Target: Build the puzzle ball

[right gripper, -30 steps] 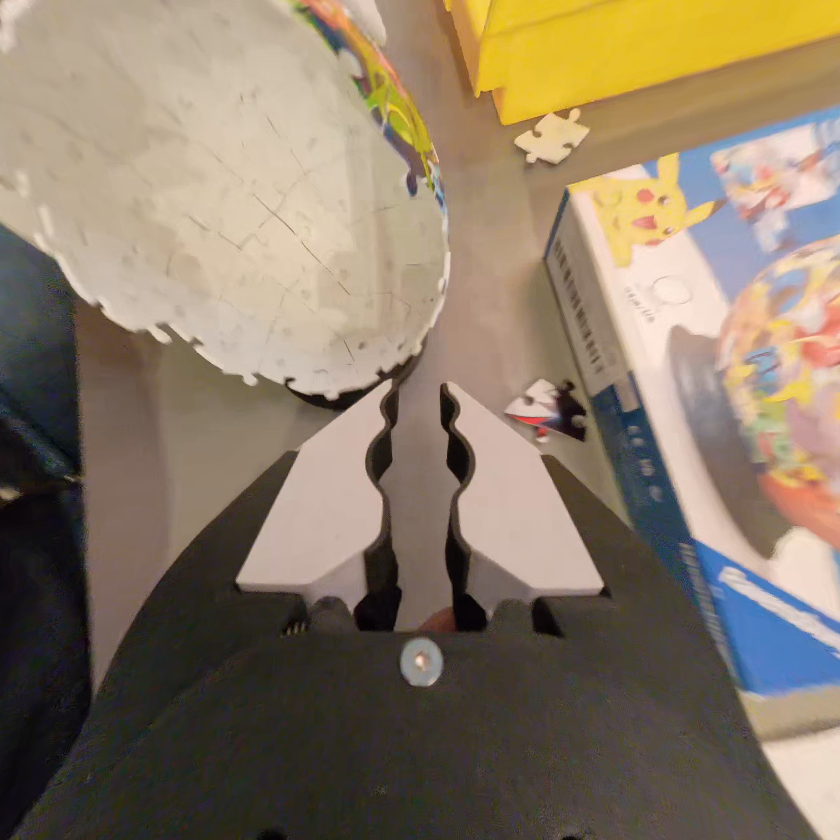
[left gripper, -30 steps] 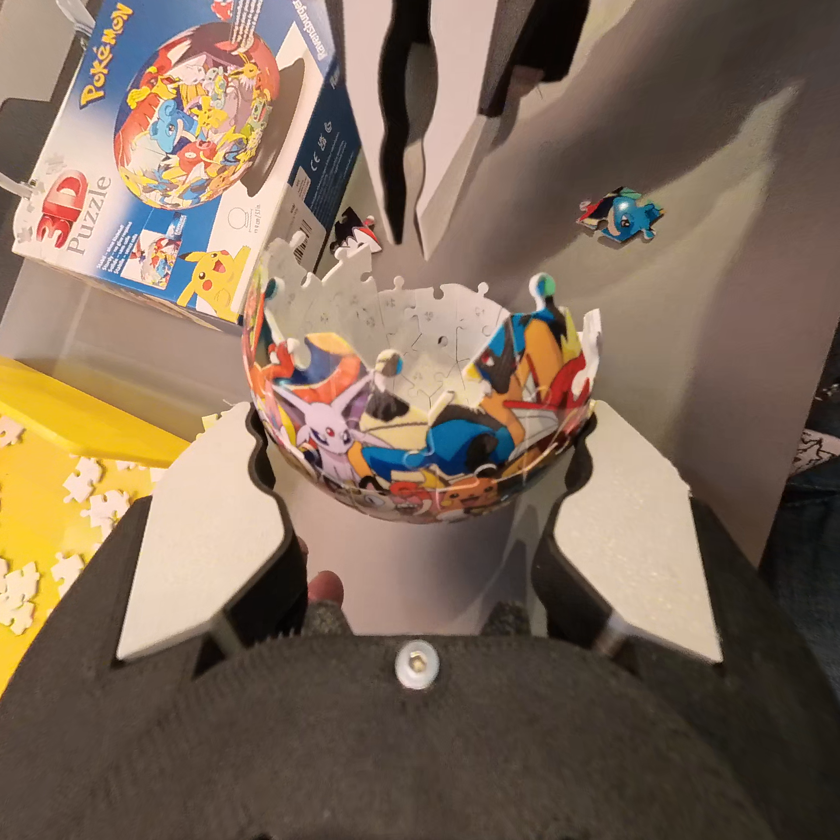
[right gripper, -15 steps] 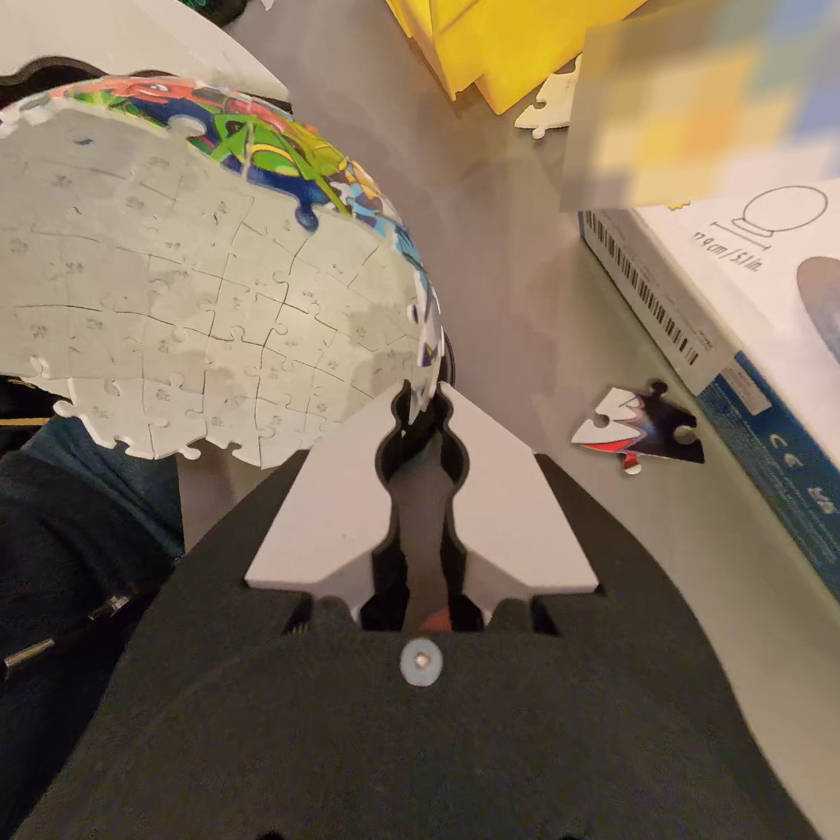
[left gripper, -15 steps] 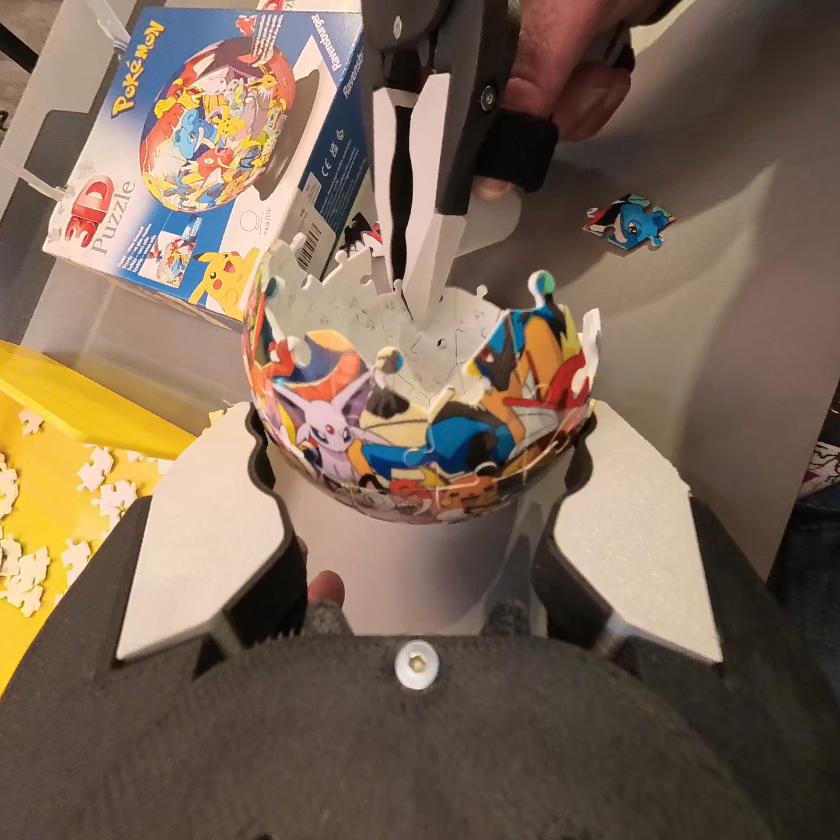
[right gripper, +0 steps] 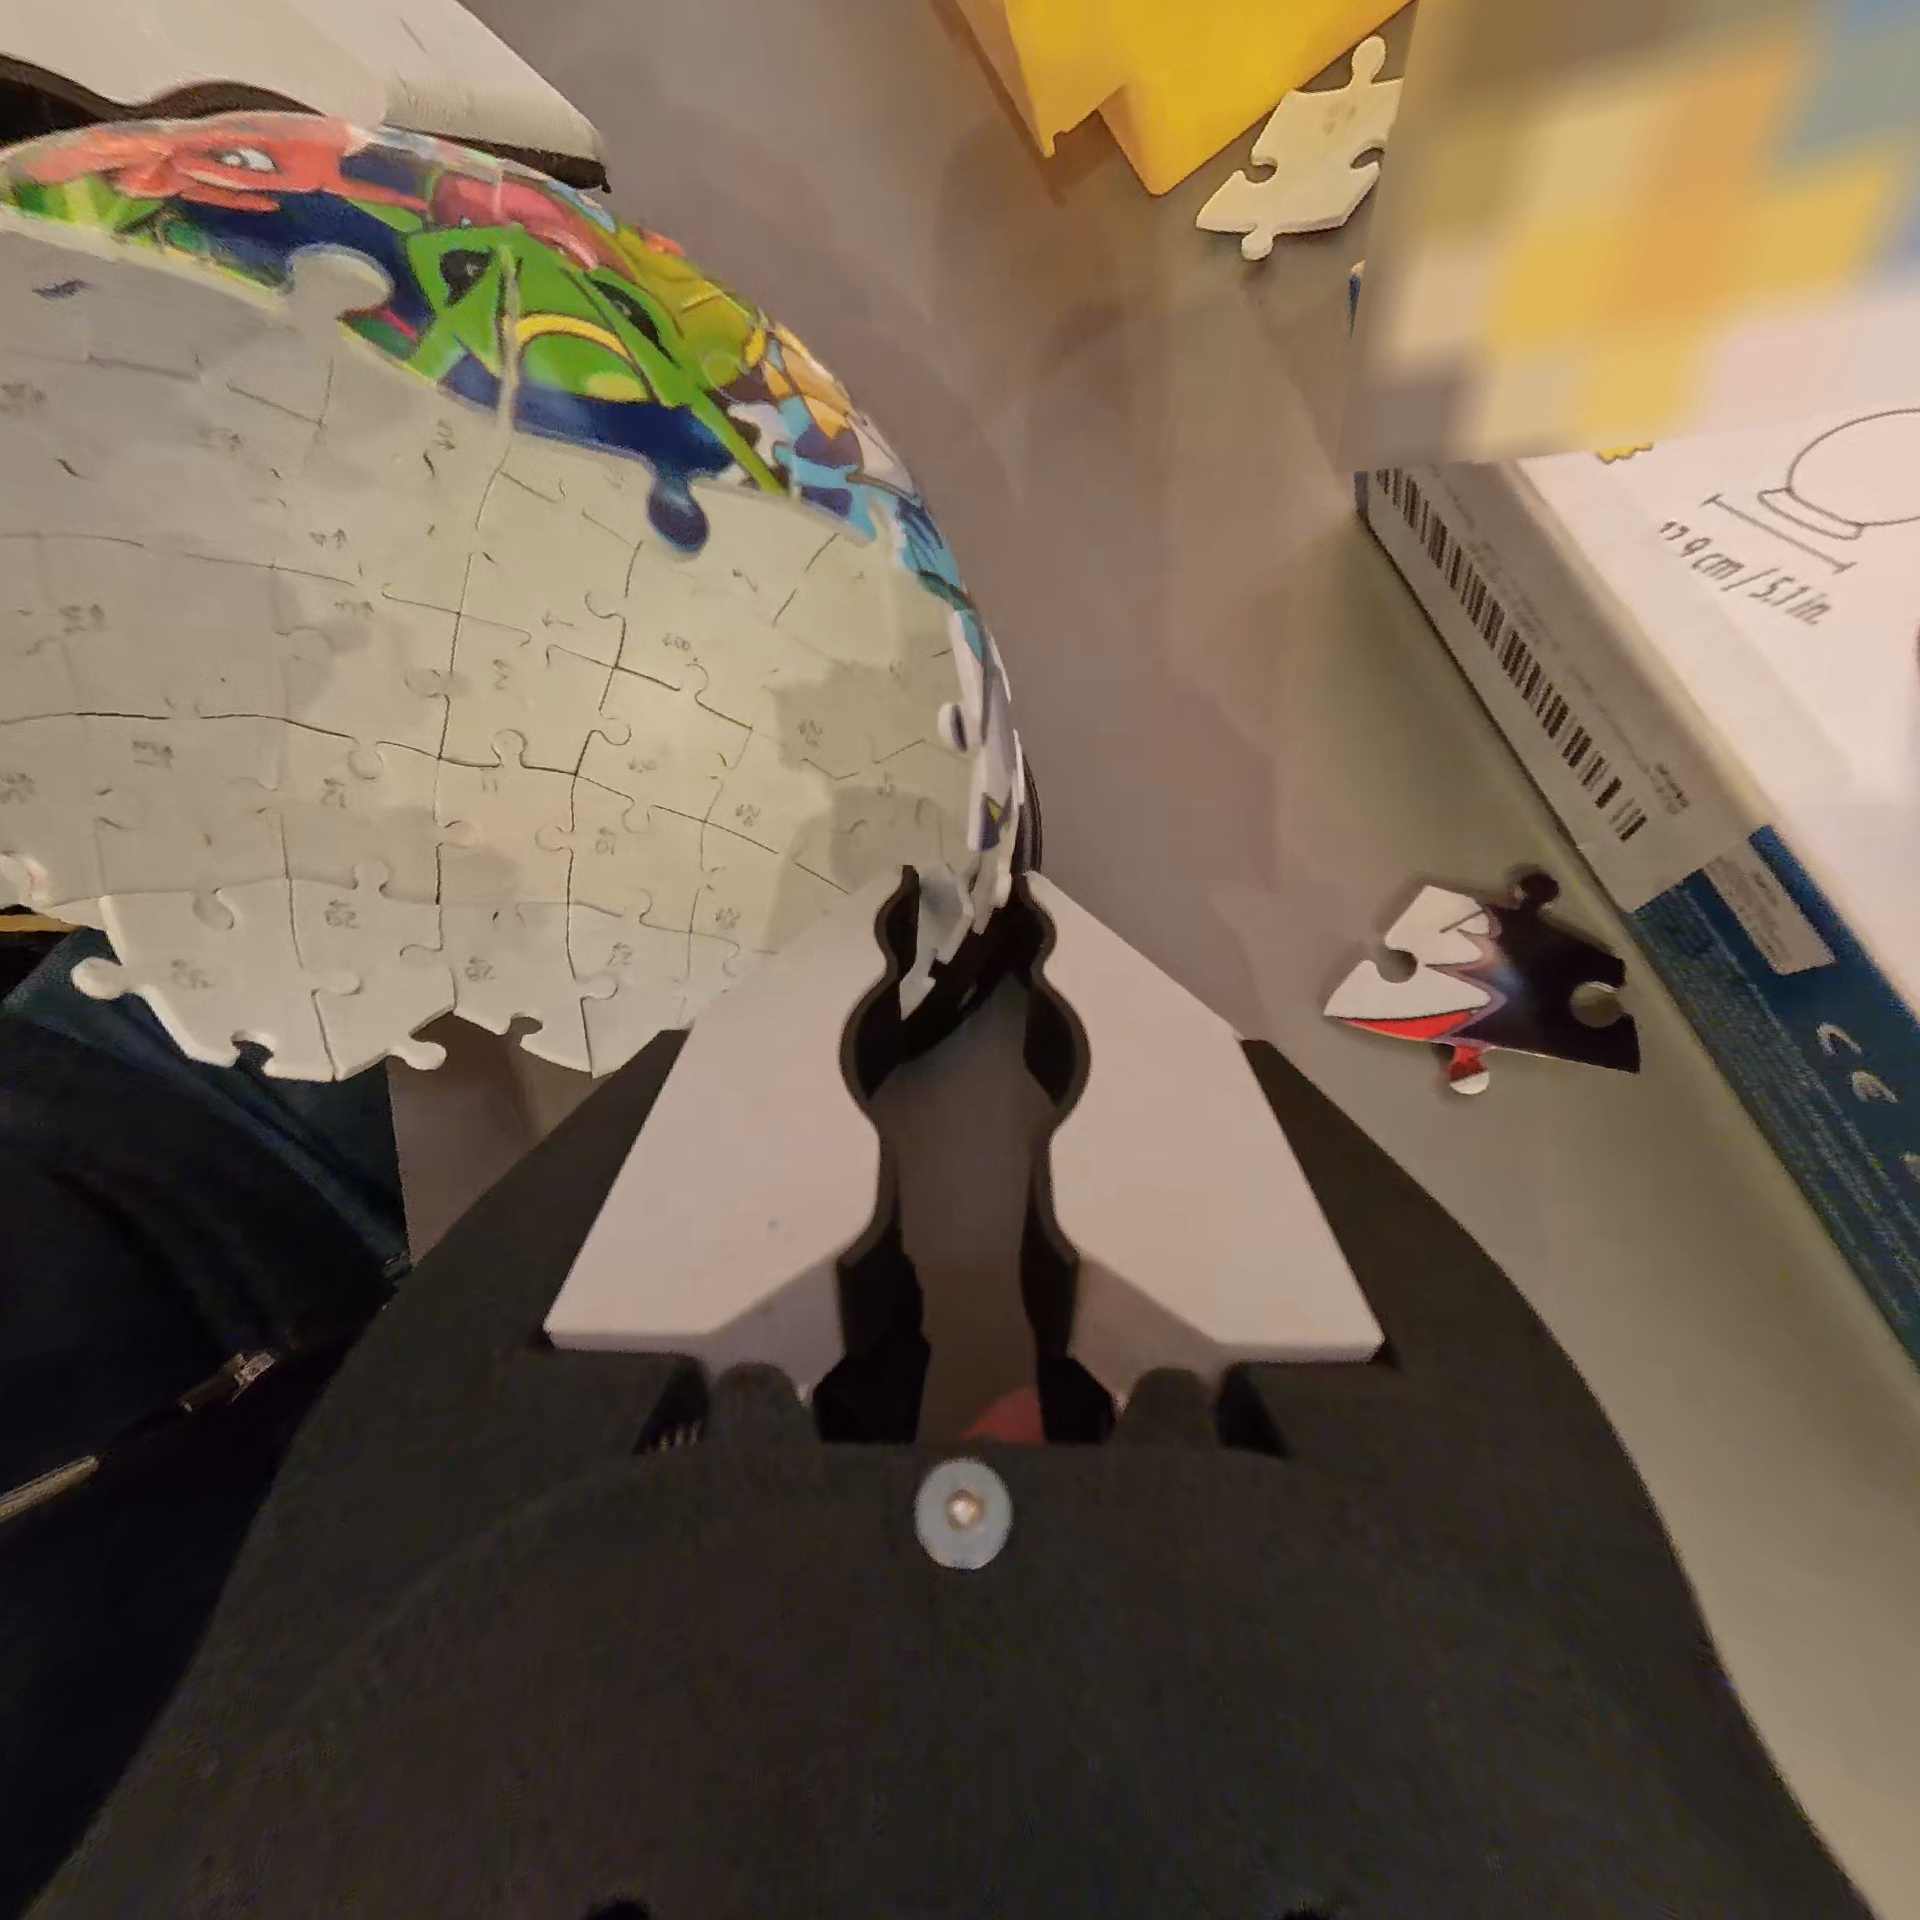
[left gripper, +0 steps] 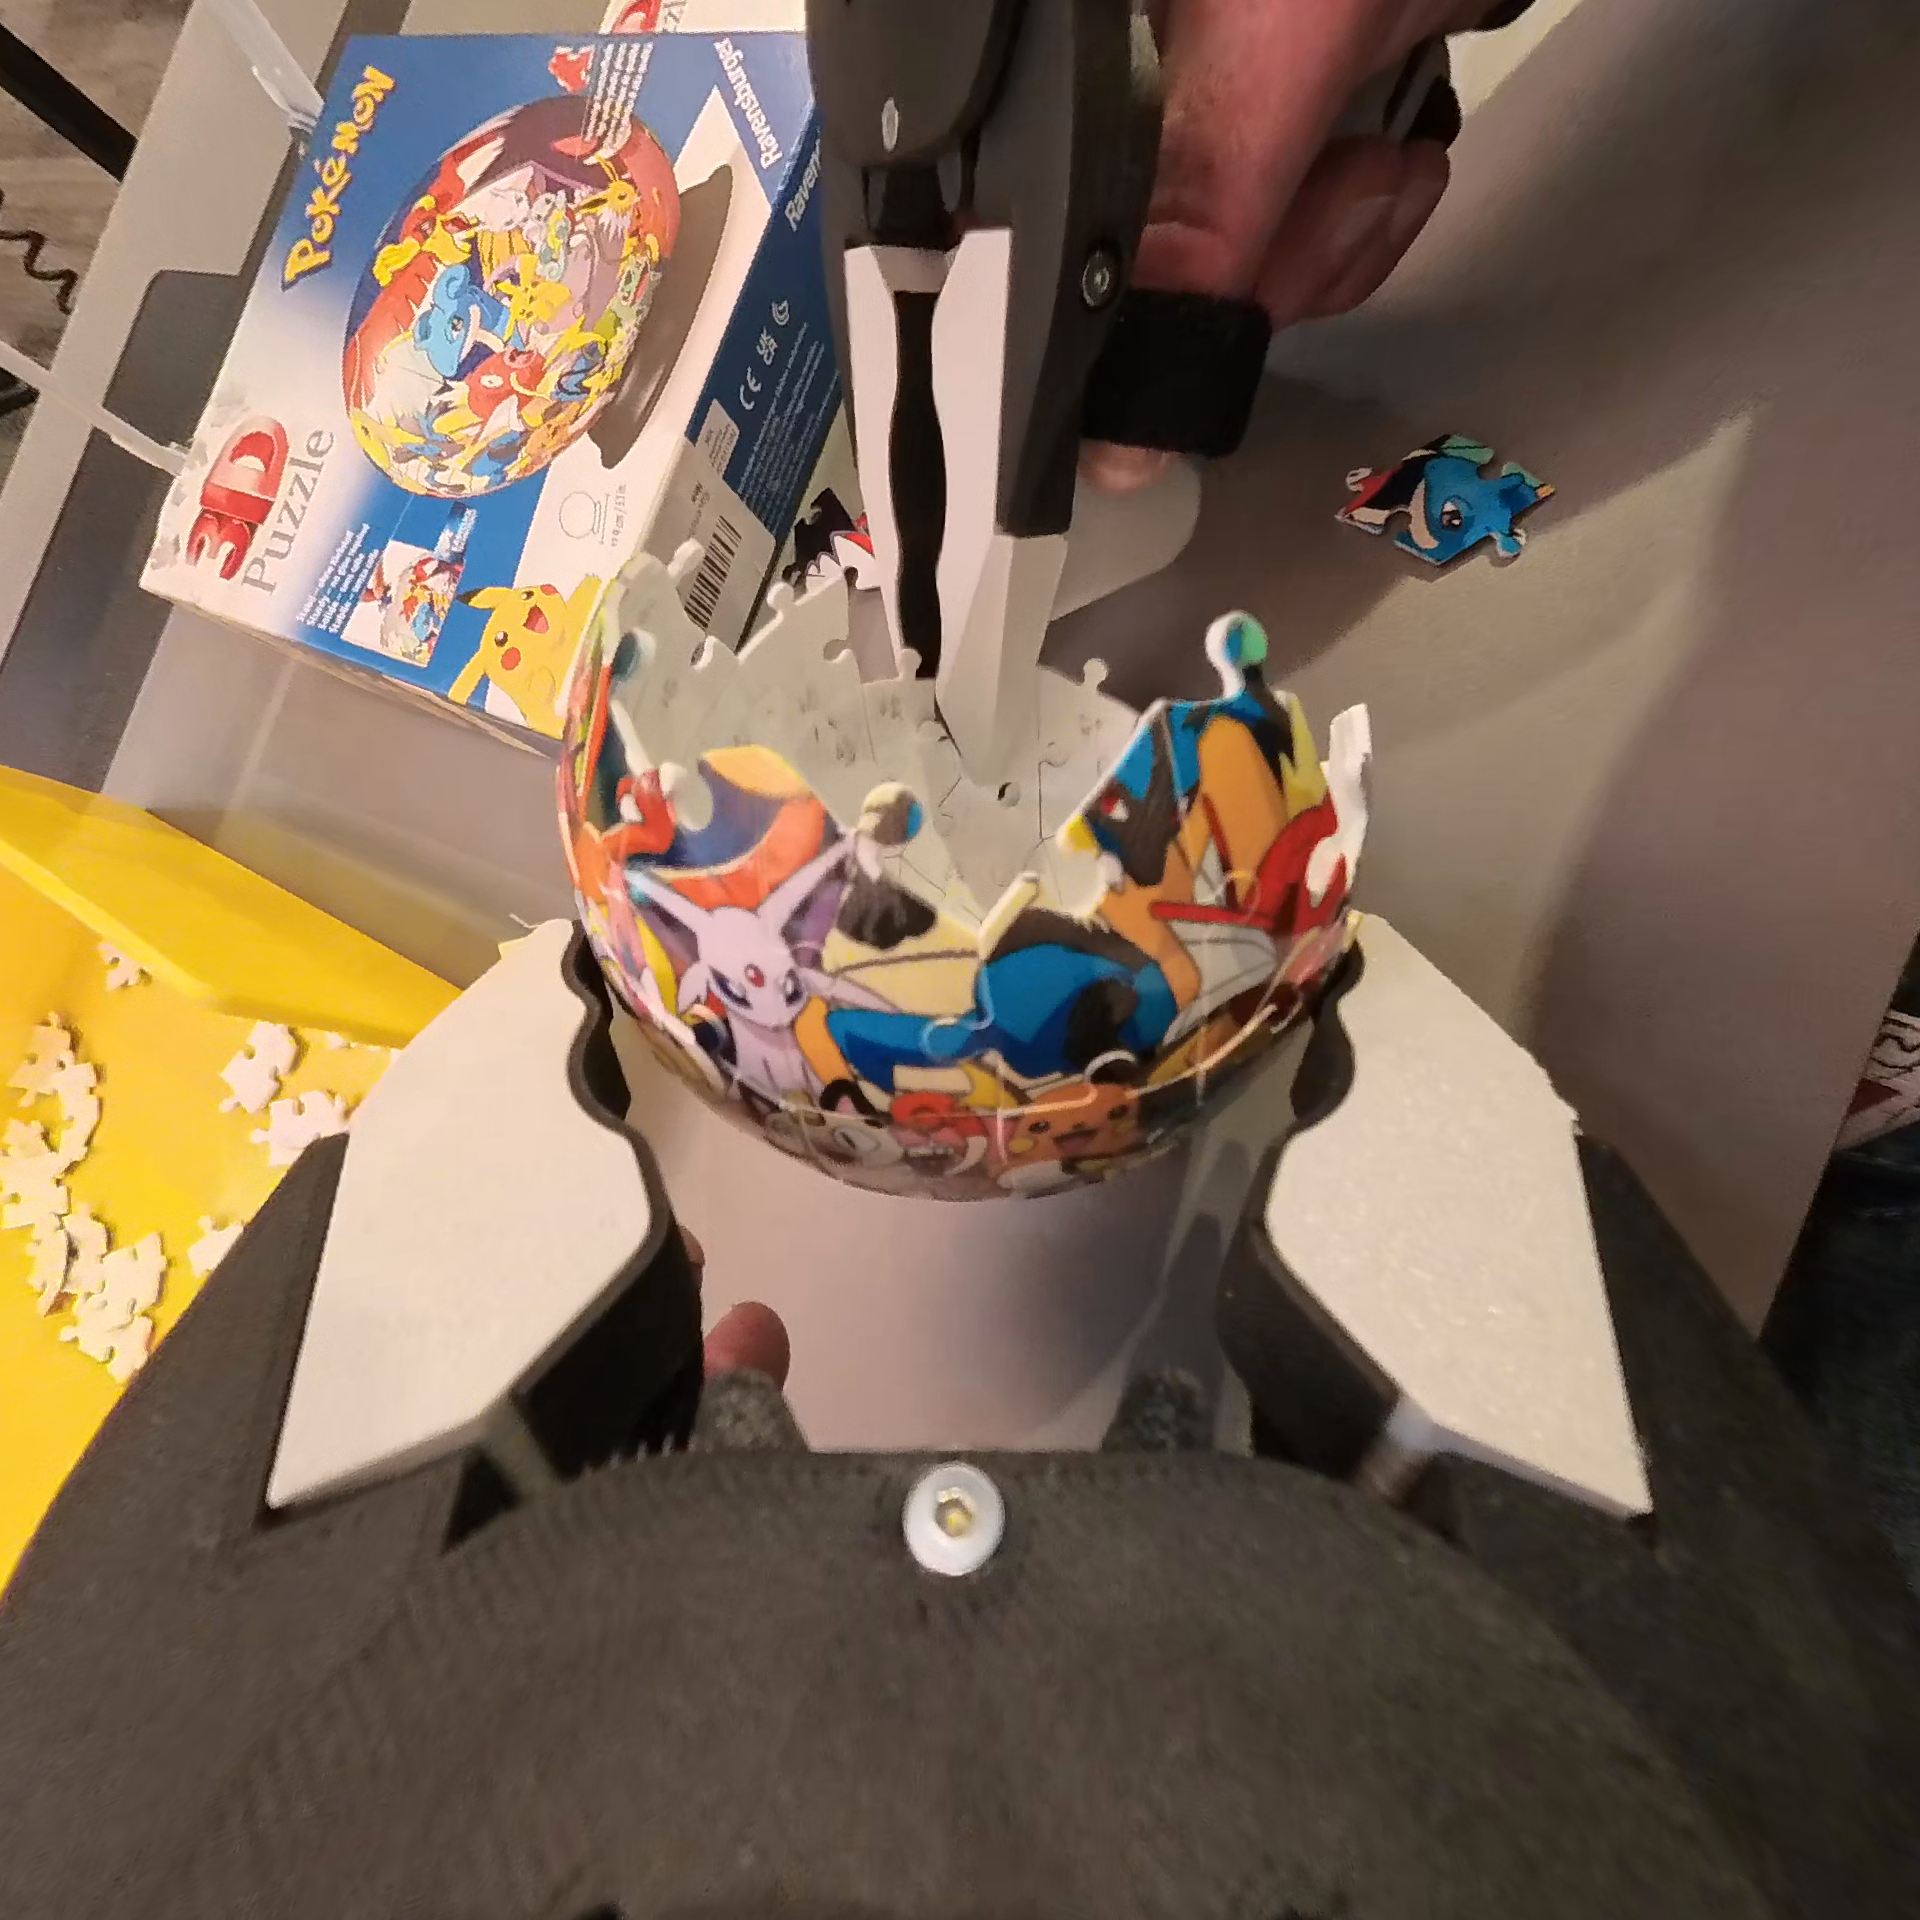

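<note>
Left gripper (left gripper: 961,997) clamps half-built puzzle ball (left gripper: 966,966) above bench (left gripper: 1558,727). Right gripper (right gripper: 961,904) pinches ball's rim. Two loose coloured pieces: one (left gripper: 1444,509) lies apart, another (right gripper: 1496,982) beside puzzle box (left gripper: 488,343). Yellow tray (left gripper: 125,1039) holds many pieces.

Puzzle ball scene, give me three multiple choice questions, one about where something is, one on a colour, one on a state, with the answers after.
1. Where does the blue loose piece lie?
A. in the yellow tray
B. on the grey table, right of the ball
C. on the puzzle box

2. What colour is the inside of the half-built puzzle ball?
A. off-white
B. red
C. black

3. What is the right gripper doing?
A. hanging open above the box
B. pinching the ball's rim
C. holding a loose piece

Answers: 1 B, it rests on bare table. 2 A, the pale backs show. 3 B, its fingers close on the rim while the left gripper cradles the ball.
</note>
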`<act>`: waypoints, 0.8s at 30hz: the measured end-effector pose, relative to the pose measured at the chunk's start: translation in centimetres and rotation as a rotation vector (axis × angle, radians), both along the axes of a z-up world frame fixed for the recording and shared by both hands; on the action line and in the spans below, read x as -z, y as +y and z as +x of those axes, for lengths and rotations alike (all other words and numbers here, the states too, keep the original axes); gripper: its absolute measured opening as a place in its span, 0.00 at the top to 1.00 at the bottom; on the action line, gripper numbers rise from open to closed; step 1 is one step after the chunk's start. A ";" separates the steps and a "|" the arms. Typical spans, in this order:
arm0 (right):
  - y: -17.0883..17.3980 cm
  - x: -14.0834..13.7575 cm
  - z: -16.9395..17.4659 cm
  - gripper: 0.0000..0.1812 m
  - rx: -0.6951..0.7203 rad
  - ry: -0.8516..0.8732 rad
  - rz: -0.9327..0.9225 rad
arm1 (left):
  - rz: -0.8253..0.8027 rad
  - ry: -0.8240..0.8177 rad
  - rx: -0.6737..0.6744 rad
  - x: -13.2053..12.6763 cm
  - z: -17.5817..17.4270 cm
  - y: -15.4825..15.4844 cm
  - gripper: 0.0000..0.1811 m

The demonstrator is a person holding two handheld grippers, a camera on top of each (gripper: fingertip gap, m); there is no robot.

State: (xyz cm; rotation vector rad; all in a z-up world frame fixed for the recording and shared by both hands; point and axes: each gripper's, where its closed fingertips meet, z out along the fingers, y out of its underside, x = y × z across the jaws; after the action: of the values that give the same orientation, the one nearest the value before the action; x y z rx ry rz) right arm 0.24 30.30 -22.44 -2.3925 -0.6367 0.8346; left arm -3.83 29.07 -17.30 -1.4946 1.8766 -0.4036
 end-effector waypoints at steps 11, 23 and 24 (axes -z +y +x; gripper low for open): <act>0.0 0.4 0.0 0.87 -0.028 -0.077 0.061 | -0.013 -0.020 -0.025 -0.2 -0.1 0.3 0.32; 0.2 0.5 0.2 0.81 -0.061 -0.185 0.164 | -0.034 -0.053 -0.038 -0.3 0.1 0.1 0.31; 0.2 0.6 0.3 0.80 -0.062 -0.195 0.171 | -0.034 -0.056 -0.039 -0.2 0.1 0.1 0.31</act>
State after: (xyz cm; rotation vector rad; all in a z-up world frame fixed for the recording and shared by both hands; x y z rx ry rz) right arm 0.55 30.55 -22.99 -2.3242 -0.8278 0.5508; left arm -3.77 29.13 -17.05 -1.5249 1.8024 -0.4569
